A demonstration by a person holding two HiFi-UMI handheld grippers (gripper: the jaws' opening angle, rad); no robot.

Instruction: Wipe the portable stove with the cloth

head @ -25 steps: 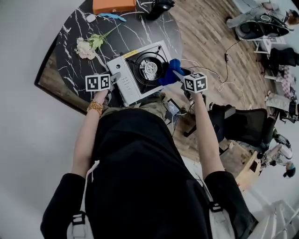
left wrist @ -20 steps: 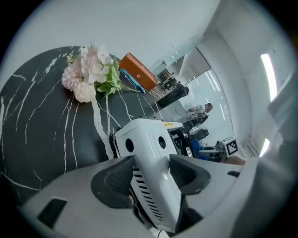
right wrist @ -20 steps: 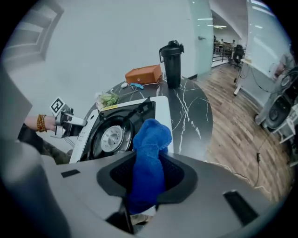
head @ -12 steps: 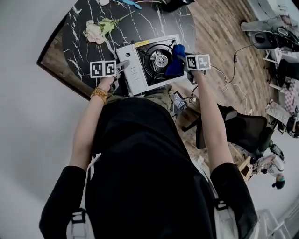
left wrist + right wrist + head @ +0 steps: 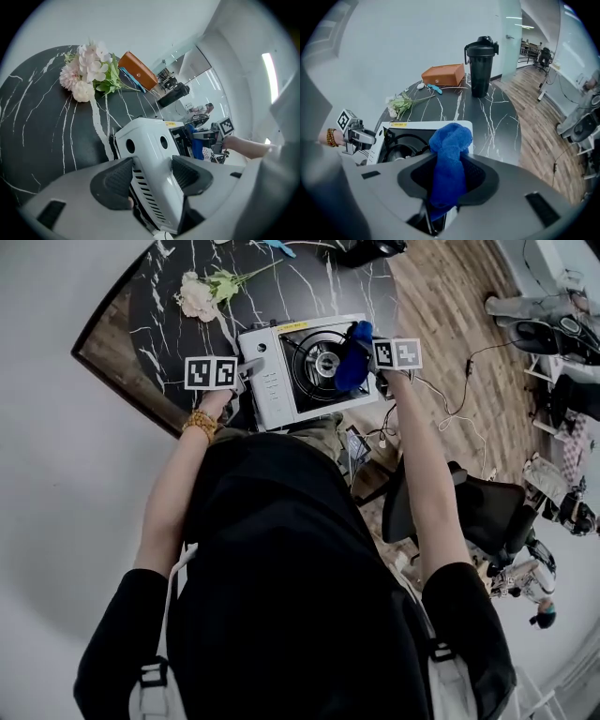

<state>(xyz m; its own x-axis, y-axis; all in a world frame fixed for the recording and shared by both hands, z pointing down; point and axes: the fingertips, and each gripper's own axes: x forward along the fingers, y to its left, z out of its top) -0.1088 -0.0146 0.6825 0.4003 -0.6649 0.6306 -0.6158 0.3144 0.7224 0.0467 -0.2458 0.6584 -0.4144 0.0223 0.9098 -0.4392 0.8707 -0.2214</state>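
Steady — left gripper (image 5: 152, 176) clamps the stove (image 5: 269, 390) at its left end; right gripper (image 5: 447, 176) pinches the cloth (image 5: 451, 140) over its right side — wiping looks barely begun.

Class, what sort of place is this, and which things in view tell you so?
Probably an office or lab, not a kitchen: a black office chair and cables trailing across the wood floor.

No legible text; yellow label (image 5: 400, 124) on portable stove (image 5: 272, 395) too small.

The blue cloth (image 5: 352, 357) hides part of the stove (image 5: 272, 381), and the head view's top edge crops the jug (image 5: 370, 251)
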